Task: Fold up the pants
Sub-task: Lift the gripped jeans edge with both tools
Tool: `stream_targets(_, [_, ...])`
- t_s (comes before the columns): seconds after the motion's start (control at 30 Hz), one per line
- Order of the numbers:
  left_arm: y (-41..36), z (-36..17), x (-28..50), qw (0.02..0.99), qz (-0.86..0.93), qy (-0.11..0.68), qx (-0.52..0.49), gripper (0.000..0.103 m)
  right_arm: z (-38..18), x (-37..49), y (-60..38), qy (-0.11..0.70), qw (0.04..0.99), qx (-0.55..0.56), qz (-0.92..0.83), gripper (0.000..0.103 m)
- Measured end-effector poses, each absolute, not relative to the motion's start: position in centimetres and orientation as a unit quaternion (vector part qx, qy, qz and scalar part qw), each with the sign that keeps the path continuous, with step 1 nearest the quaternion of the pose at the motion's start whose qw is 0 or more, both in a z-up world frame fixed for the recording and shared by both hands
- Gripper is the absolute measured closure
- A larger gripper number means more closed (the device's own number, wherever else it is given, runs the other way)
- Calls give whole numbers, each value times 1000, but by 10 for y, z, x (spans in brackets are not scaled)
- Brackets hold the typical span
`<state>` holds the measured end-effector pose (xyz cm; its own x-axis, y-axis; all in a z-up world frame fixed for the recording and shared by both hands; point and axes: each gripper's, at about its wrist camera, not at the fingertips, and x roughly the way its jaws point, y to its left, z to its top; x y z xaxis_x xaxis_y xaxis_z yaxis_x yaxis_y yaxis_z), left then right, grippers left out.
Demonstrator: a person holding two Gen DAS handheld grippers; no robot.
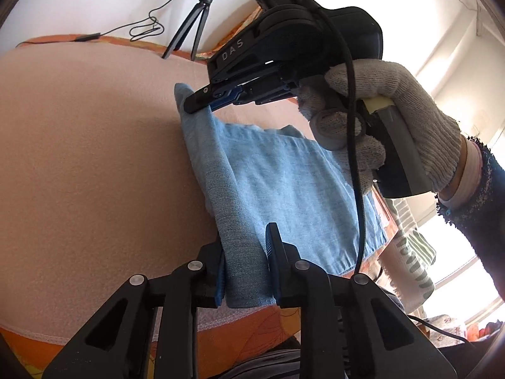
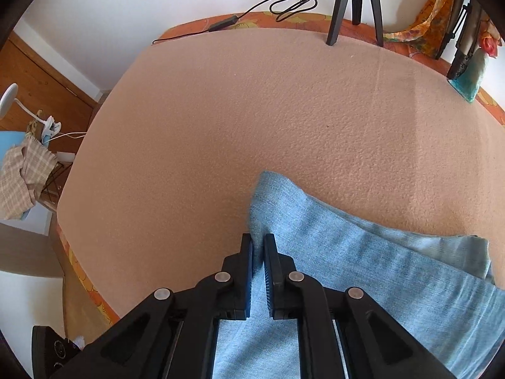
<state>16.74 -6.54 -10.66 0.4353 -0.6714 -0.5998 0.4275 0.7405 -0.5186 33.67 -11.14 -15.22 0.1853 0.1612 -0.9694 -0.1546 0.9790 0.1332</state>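
Gripping: both grippers pinch the same folded edge of the pants, one at each end, so the fold can be carried as one straight line.
Surface: peach blanket (image 1: pixel 79 158) over an orange patterned cover; could be a bed or a padded worktop, cannot tell which.
Left gripper (image 1: pixel 246 268): closed on the near end of the pants' left edge, cloth bunched between the blue pads.
Pants (image 1: pixel 284 189): light blue denim, lying flat on the blanket at its right side, already doubled into a rough rectangle.
Edge: the held left edge is lifted off the blanket into a ridge; the rest lies flat.
Long axis: the held edge runs from the left gripper away to the right gripper, near to far in the left view; the cloth spreads to the right of that line.
Right gripper (image 1: pixel 197 102): clamped on the far corner of the same edge, pointing steeply down; a gloved hand (image 1: pixel 394 120) holds its handle.
Right view: right gripper (image 2: pixel 258 252) pinches a raised corner of the pants (image 2: pixel 363 268), jaws nearly together.
Judgement: two matching corner grips suggest the next fold goes across, left edge over to the right.
Background: tripod (image 1: pixel 195 22) and cable at the far side, clear of the pants.
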Motion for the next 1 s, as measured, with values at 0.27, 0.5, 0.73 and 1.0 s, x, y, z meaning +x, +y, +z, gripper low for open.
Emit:
stream_targets(0.27, [-94,-87,163,843,-345,399,-105,84,-141,331,-110,638,761,-35,106,57])
stream_targets(0.5, [-100,-69,161,845,-359,388,-84,84,-138,317,-113,632,765,-67,106,88])
stream_targets(0.73, [-120,-45,159,841,-387,371,-76,85,-97,292,-170,562,820,13,106,98])
stream_targets(1.0, [-172,-22,151,824,-440,354,-49,85,-57,258,-254,497,856,115,81,99])
